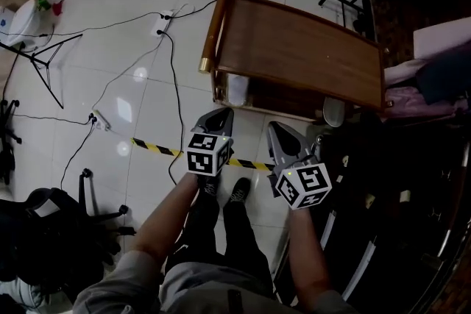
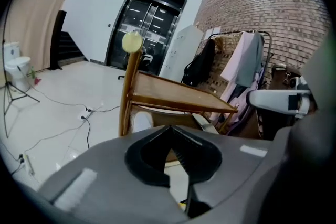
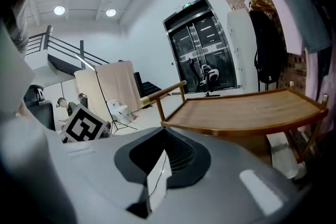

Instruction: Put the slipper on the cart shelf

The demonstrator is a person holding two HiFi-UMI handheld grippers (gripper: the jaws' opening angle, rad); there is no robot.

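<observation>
- Cables (image 1: 173, 77) and striped tape (image 1: 158, 148) lie on the floor (image 1: 132, 40).
- Left tongs (image 2: 169, 128): pressed together with nothing between them, held over the floor just short of the cart.
- Cart (image 1: 294, 48): wooden, with a handle bar at its left end.
- Slipper (image 1: 237, 90): pale, on the cart's lower shelf under the top, at the left end.
- Second slipper (image 1: 333, 112): under the top at the right end.
- Right tongs (image 3: 163, 131): pressed together and empty, beside the left tongs, pointing at the cart.
</observation>
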